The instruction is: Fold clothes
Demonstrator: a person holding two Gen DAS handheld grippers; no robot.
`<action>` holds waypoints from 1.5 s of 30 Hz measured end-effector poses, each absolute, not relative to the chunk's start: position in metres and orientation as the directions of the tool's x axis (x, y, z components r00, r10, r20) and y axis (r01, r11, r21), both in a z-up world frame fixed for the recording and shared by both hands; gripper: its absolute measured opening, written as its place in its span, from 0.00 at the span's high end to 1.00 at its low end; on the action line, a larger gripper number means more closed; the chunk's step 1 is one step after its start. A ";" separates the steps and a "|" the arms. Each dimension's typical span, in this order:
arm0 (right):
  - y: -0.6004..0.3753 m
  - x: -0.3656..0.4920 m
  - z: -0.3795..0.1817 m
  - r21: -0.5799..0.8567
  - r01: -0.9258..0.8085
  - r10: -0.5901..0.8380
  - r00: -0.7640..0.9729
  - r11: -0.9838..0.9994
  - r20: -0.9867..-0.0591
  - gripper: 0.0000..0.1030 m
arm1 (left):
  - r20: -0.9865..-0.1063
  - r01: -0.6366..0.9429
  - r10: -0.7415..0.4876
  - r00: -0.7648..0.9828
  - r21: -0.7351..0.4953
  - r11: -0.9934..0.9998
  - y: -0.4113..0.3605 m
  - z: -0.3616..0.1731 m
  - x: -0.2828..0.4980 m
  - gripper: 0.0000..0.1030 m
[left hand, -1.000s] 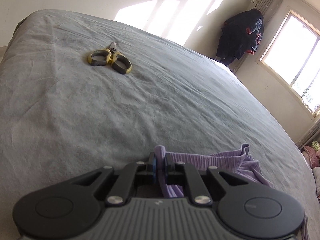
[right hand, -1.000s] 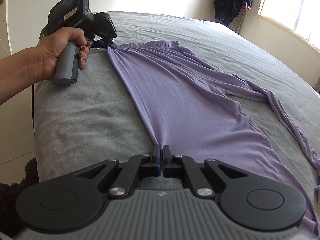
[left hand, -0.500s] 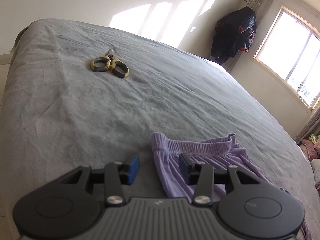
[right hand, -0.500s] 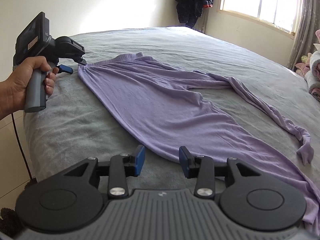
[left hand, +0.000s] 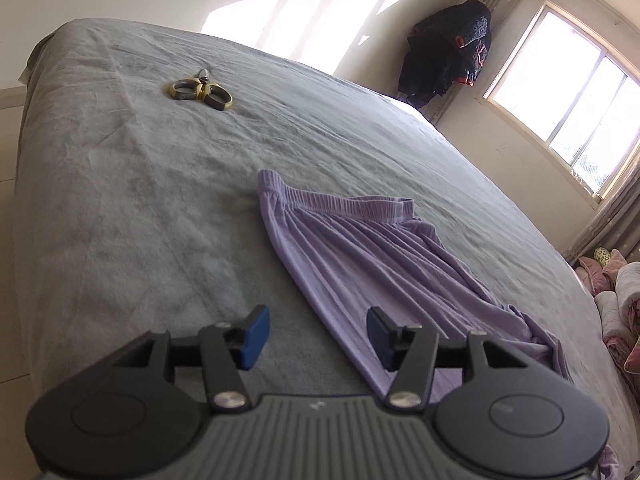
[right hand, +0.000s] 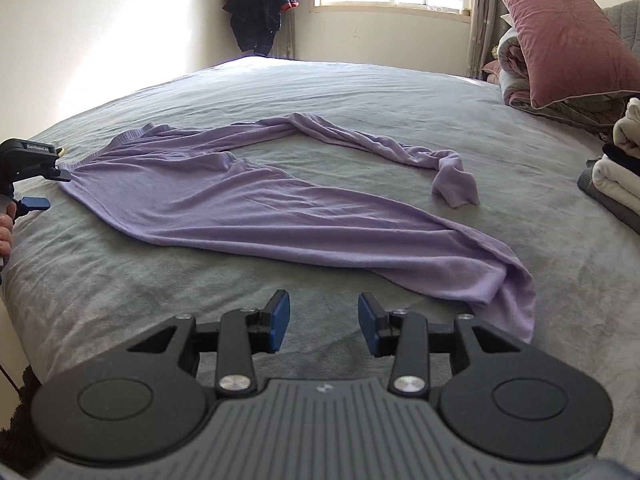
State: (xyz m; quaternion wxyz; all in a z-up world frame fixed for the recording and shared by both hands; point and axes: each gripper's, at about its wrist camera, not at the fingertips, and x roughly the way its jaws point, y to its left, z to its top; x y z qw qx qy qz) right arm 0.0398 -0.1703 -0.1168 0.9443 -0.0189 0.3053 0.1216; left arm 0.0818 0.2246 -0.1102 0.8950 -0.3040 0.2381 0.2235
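A lilac long-sleeved top [right hand: 248, 208] lies spread on the grey bed [right hand: 360, 92], its ribbed hem at the left and one sleeve [right hand: 400, 148] trailing to the right. In the left wrist view the top [left hand: 360, 256] lies just ahead, hem band farthest. My left gripper [left hand: 316, 338] is open and empty above the top's near edge; it also shows at the left edge of the right wrist view [right hand: 38, 190]. My right gripper [right hand: 323, 322] is open and empty, just short of the top's near edge.
Yellow-handled scissors [left hand: 200, 90] lie on the bed beyond the top. A pink pillow [right hand: 568, 40] on rolled bedding and folded clothes [right hand: 616, 168] sit at the right. A dark jacket [right hand: 260, 0] hangs by the window. The bed's edge is at the left.
Both grippers were shut on the top's edge one second ago. Both have opened, let the top drop onto the bed and drawn back from it; the right view has swung right.
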 end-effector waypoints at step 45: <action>-0.324 0.032 -0.133 0.553 0.006 0.268 0.870 0.833 -0.413 0.97 | -0.604 0.026 -0.199 0.771 -0.282 0.959 -0.040 -0.103 0.114 0.43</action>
